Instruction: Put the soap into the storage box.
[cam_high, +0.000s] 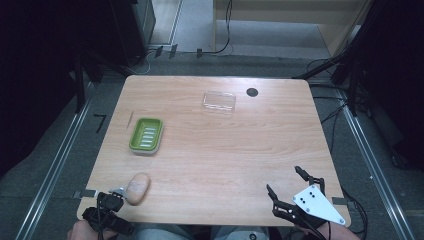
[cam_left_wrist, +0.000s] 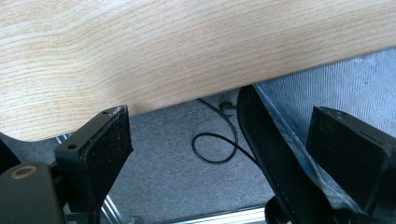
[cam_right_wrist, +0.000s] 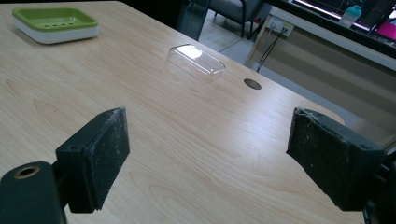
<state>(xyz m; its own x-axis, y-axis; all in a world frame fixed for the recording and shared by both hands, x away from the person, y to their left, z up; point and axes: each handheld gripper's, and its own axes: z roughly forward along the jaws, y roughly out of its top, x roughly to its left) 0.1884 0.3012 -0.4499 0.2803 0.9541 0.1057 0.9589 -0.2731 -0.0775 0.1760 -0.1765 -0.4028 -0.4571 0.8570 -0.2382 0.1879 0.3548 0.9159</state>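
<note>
A beige oval soap bar (cam_high: 138, 188) lies on the wooden table (cam_high: 215, 150) near its front left corner. My left gripper (cam_high: 107, 205) sits just left of the soap at the table's front edge. In the left gripper view my left gripper (cam_left_wrist: 219, 154) is open with nothing between the jaws, and beyond them are the table's edge and the grey floor. My right gripper (cam_high: 284, 179) is open over the front right of the table. Between its empty jaws, the right gripper (cam_right_wrist: 210, 158) looks across the table. A green soap dish (cam_high: 146, 135) (cam_right_wrist: 55, 23) rests at mid left.
A clear plastic lid (cam_high: 219, 102) (cam_right_wrist: 196, 62) lies toward the far side, beside a dark round hole (cam_high: 252, 92) (cam_right_wrist: 252, 84) in the tabletop. A thin stick (cam_high: 131, 120) lies left of the dish. A black cable (cam_left_wrist: 212, 149) loops on the floor.
</note>
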